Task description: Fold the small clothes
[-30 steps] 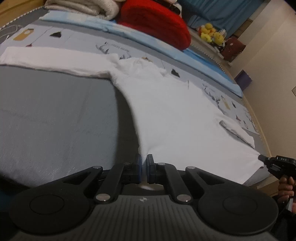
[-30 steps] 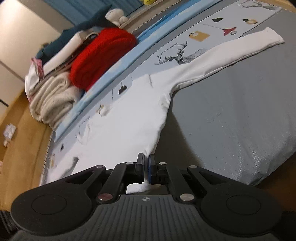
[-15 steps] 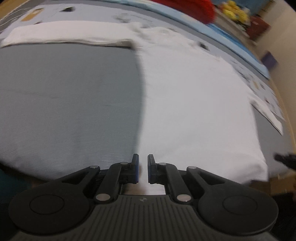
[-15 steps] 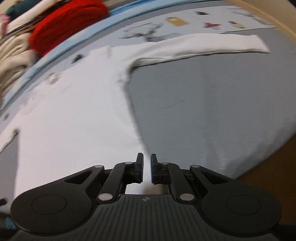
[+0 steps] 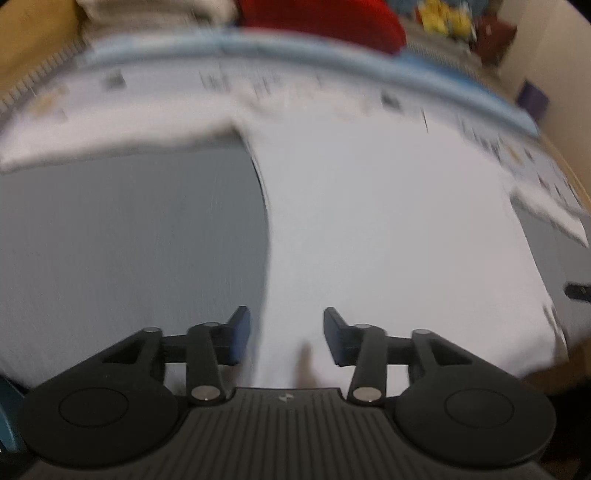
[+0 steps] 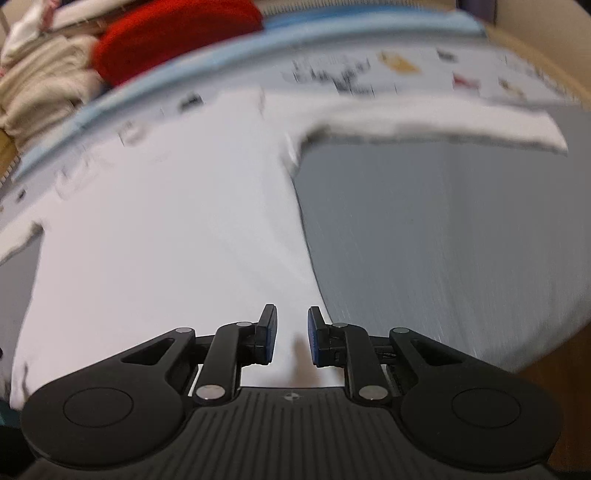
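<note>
- left claw: jaws wide apart, nothing between them, sits over the near hem of the white shirt, at the shirt's left bottom corner
- right claw: jaws parted, narrower gap than the left, nothing held, over the hem at the shirt's right bottom corner
- contact between fingertips and cloth: cannot tell, both views are motion blurred
- white shirt lies flat, spread on the grey bed cover, hem toward the cameras, collar end far
- left view: shirt body fills centre and right, its side edge runs from just beside the left claw up to the armpit; one long sleeve stretches out to the left over the grey cover
- right view: shirt fills centre and left, the other long sleeve stretches out to the right, cuff end near the far right of the grey cover
- left view, far right edge: a dark tip just off the shirt's corner, too small to identify
- beyond the collar: pale printed sheet with small pictures, then a light blue strip along its far edge
- farthest: red knit bundle beside a pile of beige folded textiles; left view also shows yellow blurred items at the back right, unidentifiable
</note>
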Available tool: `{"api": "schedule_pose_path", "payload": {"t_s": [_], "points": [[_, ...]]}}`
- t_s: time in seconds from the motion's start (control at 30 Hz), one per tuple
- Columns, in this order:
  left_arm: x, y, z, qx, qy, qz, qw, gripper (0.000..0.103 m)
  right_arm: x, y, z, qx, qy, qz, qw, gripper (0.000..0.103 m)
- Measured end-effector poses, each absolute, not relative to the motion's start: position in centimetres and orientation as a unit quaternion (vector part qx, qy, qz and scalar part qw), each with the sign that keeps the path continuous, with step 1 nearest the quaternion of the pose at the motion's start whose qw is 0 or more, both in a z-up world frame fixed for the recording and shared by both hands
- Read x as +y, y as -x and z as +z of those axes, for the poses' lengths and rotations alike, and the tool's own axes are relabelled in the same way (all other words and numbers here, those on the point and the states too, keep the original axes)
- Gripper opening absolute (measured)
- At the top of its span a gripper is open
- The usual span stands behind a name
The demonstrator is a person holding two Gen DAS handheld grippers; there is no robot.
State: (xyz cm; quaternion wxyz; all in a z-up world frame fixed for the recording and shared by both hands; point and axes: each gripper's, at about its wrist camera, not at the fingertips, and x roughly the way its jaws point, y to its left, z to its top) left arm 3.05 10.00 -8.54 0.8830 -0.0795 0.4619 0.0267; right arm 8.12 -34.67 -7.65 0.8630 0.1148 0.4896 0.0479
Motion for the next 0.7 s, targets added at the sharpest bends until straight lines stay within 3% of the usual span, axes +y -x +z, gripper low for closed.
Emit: {"api": "schedule_pose_path", "payload": {"t_s": [0.17, 0.47, 0.57, 0.7], "points": [[10.8, -5.7, -4.0, 0.383, 0.087, 0.062, 0.918, 0.049, -33.6, -9.1, -5.9, 0.430, -0.128, 0.050, 0.892, 0.019], [12.5, -14.6, 4.7, 0.276, 0.005, 0.065, 0.959, 0.051, -30.4, -10.9, -3.9, 0.365, -0.137, 0.049, 0.920, 0.019], [13.5, -17.1, 4.4, 0.248, 0.000, 0.071, 0.966, 0.060, -29.0, -11.2, -2.6, 0.325, -0.132, 0.052, 0.935, 0.019], [15.5, -18.7, -0.1, 0.250, -0.011, 0.090, 0.964, 0.061, -27.3, -11.5, -1.1, 0.297, -0.118, 0.059, 0.946, 0.023]]}}
